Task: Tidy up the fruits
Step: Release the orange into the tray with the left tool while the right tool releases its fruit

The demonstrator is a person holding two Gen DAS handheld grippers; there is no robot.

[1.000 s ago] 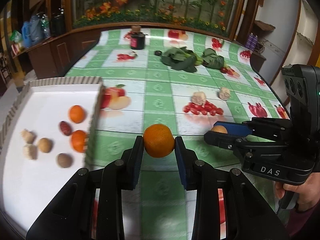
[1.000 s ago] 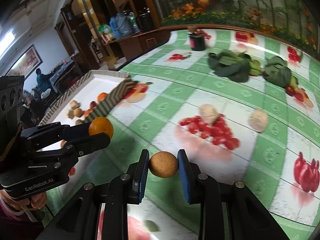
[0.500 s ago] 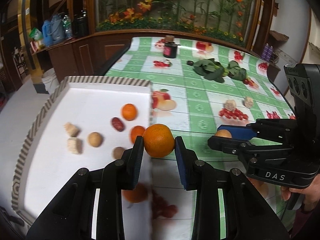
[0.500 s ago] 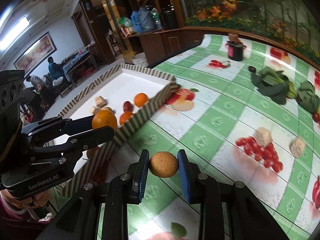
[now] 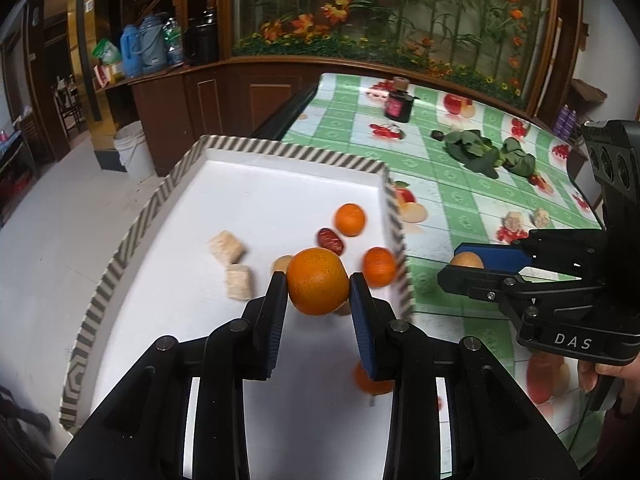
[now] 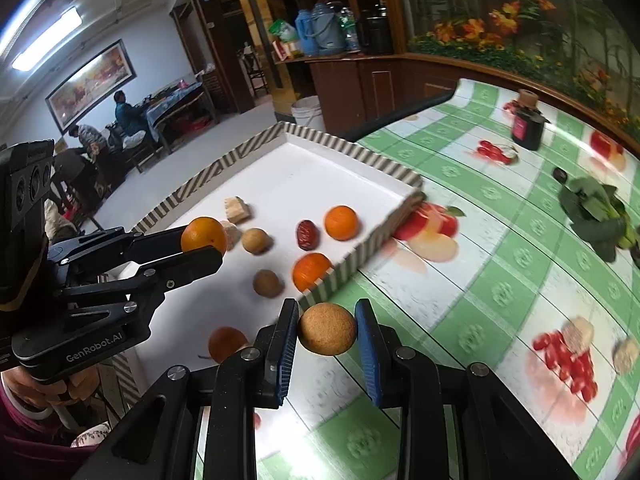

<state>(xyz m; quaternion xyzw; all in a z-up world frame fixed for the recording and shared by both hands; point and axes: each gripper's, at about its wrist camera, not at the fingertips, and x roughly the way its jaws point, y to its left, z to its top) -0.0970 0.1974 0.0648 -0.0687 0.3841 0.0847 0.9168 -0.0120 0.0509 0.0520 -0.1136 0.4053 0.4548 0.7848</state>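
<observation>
My left gripper (image 5: 318,284) is shut on an orange (image 5: 317,281) and holds it above the white tray (image 5: 272,176) with a striped rim. It also shows in the right wrist view (image 6: 202,246). My right gripper (image 6: 327,330) is shut on a round brown fruit (image 6: 327,329), just outside the tray's right rim (image 6: 352,256). In the tray lie several oranges (image 5: 350,219), a red date (image 5: 331,239), brown round fruits (image 6: 256,240) and pale chunks (image 5: 226,246).
On the green checked tablecloth (image 5: 460,200) lie leafy greens (image 5: 486,156), a dark jar (image 5: 398,104) and two pale lumps (image 5: 524,219). A wooden counter (image 5: 224,96) and a white bucket (image 5: 132,148) stand beyond the table's far left edge.
Both grippers have moved left with their fruit. The left gripper with the orange went from over the tablecloth to over the tray; the right gripper came up to the tray's rim.
</observation>
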